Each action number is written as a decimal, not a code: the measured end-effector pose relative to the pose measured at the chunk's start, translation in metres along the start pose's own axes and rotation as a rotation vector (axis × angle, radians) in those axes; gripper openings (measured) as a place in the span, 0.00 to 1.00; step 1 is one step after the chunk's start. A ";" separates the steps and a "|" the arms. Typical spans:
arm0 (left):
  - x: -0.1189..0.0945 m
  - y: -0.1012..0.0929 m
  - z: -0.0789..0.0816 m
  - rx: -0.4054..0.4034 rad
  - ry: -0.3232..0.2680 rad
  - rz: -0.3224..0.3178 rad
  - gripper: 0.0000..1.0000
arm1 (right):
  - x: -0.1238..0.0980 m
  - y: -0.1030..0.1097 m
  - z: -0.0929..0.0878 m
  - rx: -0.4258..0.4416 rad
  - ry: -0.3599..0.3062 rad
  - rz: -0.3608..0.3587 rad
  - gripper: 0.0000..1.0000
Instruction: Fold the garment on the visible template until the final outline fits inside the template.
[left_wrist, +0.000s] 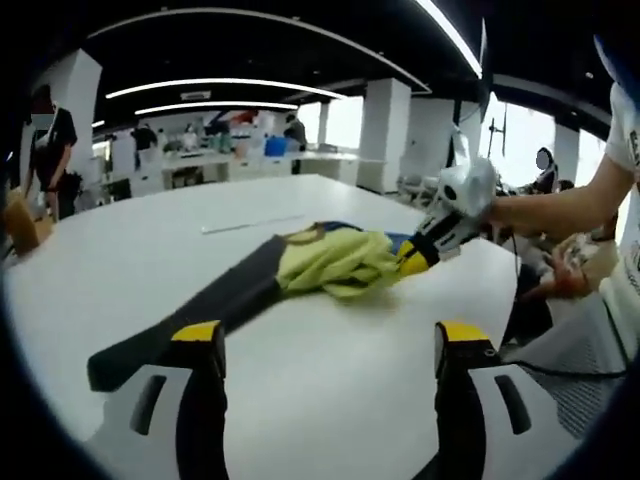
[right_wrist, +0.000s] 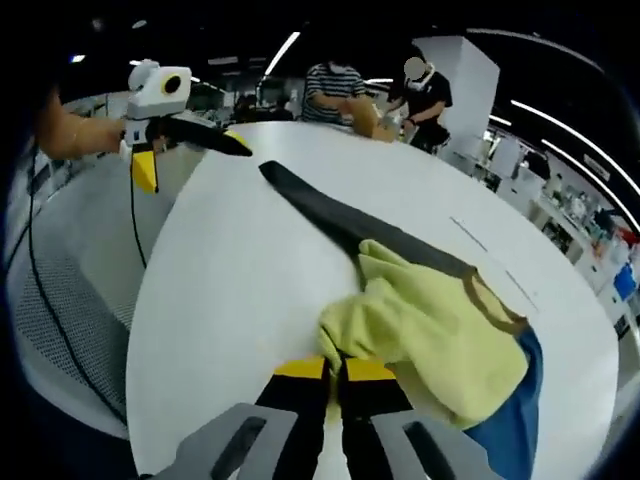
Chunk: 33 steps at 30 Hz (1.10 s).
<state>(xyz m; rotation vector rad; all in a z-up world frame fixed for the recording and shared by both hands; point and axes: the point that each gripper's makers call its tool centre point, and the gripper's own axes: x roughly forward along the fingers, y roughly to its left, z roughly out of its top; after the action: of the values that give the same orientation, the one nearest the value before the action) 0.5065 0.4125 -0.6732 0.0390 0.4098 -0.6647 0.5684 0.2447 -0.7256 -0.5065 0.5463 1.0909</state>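
Left gripper view has the left gripper (left_wrist: 332, 350) with jaws wide apart, holding nothing, above the near end of the garment (left_wrist: 330, 262)'s dark strip, which runs from near left to far right across the white table (left_wrist: 150, 250). Right gripper view shows the right gripper (right_wrist: 335, 372) pinched shut on the bunched yellow cloth near the table's near edge; bare tabletop lies to its left.

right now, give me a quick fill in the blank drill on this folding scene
1. The garment lies on a ___ table.
2. The right gripper has its jaws shut on the ___ part of the garment.
3. The left gripper has its jaws ___, holding nothing.

Missing words: white; yellow; open
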 end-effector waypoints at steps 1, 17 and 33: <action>0.000 0.000 0.000 -0.001 0.000 -0.001 0.82 | -0.002 -0.004 0.005 0.012 -0.017 -0.007 0.00; 0.007 0.004 -0.001 -0.028 0.002 -0.005 0.73 | -0.003 -0.088 0.031 0.192 -0.085 -0.162 0.00; 0.023 0.009 -0.005 -0.048 0.022 -0.019 0.66 | 0.031 -0.142 -0.002 0.422 0.007 -0.241 0.00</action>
<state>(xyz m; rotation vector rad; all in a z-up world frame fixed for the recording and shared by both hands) 0.5268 0.4070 -0.6875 -0.0030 0.4471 -0.6735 0.7097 0.2113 -0.7312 -0.1994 0.6820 0.7177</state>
